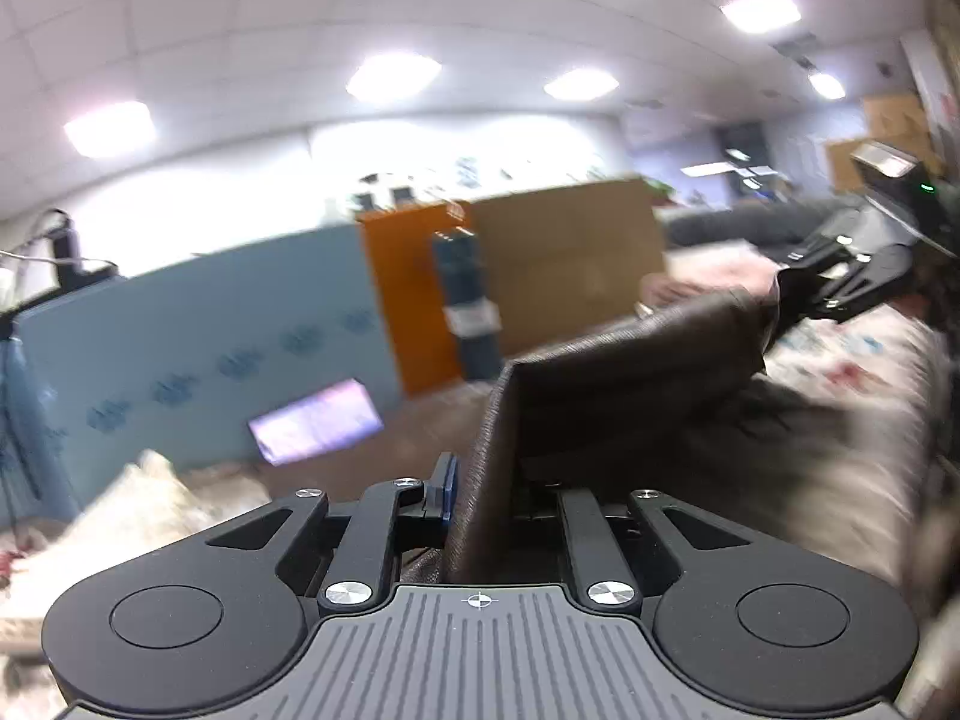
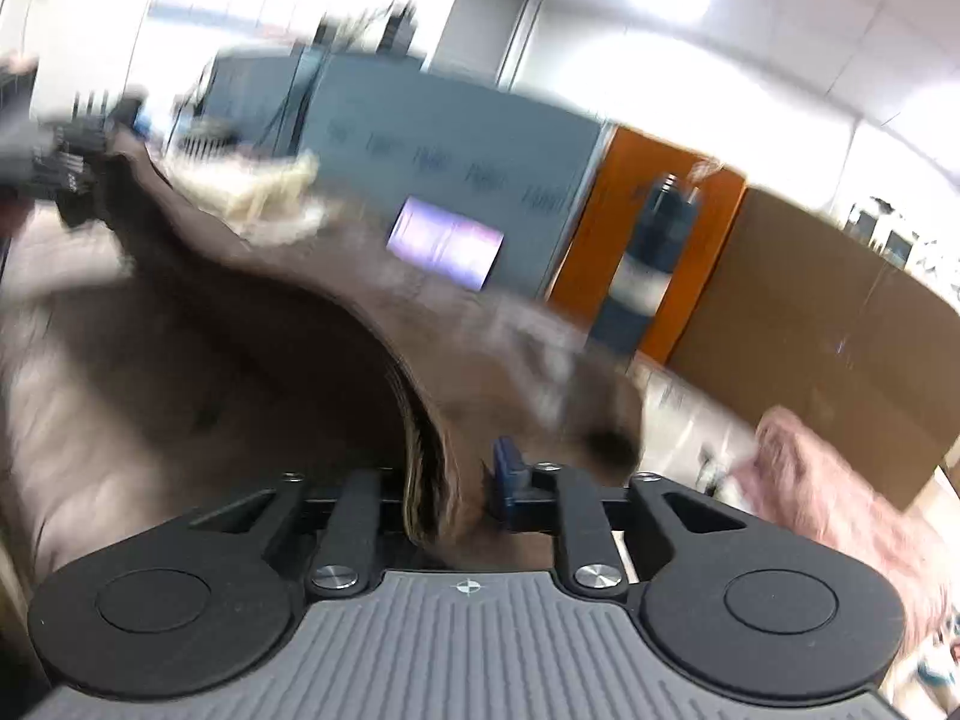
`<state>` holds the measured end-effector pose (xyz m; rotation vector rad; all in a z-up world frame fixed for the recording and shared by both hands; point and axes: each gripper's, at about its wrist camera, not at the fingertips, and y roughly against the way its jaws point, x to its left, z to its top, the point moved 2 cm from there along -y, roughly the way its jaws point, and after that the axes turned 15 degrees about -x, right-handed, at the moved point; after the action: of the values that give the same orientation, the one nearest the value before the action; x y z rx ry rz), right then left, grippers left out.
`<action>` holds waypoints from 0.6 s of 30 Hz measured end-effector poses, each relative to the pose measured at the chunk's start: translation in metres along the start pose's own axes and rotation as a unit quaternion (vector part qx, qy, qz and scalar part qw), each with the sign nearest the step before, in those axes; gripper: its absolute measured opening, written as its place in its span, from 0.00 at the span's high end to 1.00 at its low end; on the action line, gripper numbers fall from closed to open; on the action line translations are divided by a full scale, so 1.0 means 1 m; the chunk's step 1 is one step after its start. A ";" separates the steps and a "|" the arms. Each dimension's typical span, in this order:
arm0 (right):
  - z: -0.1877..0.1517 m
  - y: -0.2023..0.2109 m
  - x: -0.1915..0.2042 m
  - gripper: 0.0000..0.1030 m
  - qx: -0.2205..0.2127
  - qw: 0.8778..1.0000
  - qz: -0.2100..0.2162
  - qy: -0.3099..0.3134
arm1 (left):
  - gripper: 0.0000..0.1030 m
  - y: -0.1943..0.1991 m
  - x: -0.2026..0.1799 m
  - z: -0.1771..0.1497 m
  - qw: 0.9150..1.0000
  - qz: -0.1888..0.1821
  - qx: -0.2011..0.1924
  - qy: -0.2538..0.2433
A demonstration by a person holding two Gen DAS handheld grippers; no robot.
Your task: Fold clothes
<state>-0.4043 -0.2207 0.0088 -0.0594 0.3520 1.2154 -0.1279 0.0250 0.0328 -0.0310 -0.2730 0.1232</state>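
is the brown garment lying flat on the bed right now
No, the brown garment is lifted and stretched between the left hand-held gripper and the right hand-held gripper.

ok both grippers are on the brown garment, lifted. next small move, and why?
Probably draw the two apart to pull the edge taut. The left gripper and right gripper each pinch the brown garment, and the fabric between them sags in a curve, hanging loose above the bed.

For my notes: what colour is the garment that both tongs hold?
Dark brown garment, with a fine woven texture; clearest in the left wrist view.
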 end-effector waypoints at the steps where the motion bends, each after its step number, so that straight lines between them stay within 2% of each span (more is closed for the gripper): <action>1: 0.005 -0.006 -0.008 0.89 -0.015 1.000 -0.006 0.001 | 0.88 -0.009 0.004 0.004 1.000 0.009 -0.005 -0.005; 5: 0.015 -0.038 -0.035 0.91 -0.047 0.999 -0.020 -0.001 | 0.88 -0.051 0.021 0.015 0.999 0.019 -0.006 -0.026; 9: 0.010 -0.077 -0.062 0.92 -0.043 0.999 -0.020 -0.024 | 0.89 -0.098 0.045 0.014 0.999 0.007 0.024 -0.028; 13: 0.000 -0.109 -0.083 0.92 -0.030 0.998 -0.019 -0.052 | 0.89 -0.142 0.065 -0.004 0.997 -0.020 0.071 -0.018; 18: -0.018 -0.134 -0.095 0.92 -0.016 0.996 -0.015 -0.082 | 0.88 -0.183 0.081 -0.038 0.992 -0.037 0.119 0.004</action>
<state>-0.3132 -0.3585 0.0011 0.0070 0.1875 1.1876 -0.0191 -0.1473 0.0265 0.2150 -0.2493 0.0815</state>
